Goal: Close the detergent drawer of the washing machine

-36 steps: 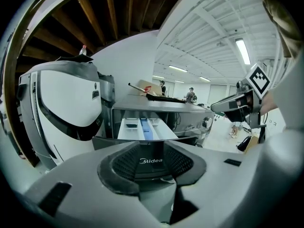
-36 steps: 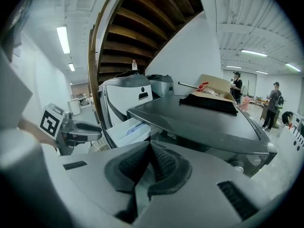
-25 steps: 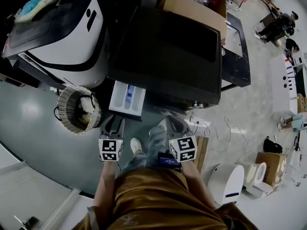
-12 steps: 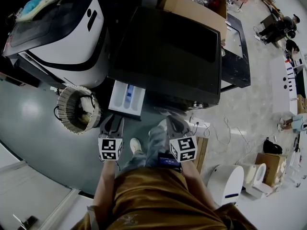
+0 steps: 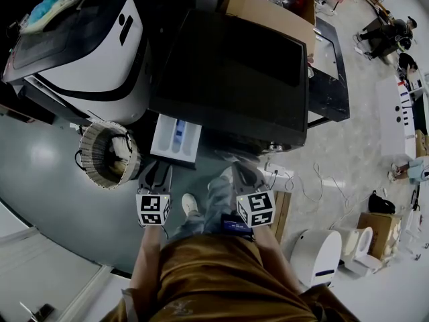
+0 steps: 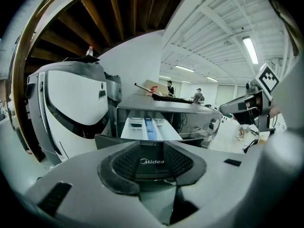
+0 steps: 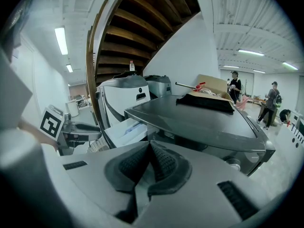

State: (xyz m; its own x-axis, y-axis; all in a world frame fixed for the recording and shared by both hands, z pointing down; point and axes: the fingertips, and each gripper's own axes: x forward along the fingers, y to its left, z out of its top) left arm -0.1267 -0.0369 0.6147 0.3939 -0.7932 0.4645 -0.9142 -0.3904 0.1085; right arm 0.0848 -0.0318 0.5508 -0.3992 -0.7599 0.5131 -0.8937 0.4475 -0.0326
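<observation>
Detergent drawer (image 5: 176, 137) sits out, left gripper (image 5: 159, 172) fingers spread empty, right gripper (image 5: 242, 173) fingers pressed together, so an off-centre shove could jam it.

Glossy floor (image 5: 47, 180) with washing machine (image 5: 234, 72), round basket (image 5: 107, 154)

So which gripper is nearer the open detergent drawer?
Left. The left gripper sits just short of the detergent drawer, lined up with its front; the right gripper is further off, to the drawer's right.
</observation>
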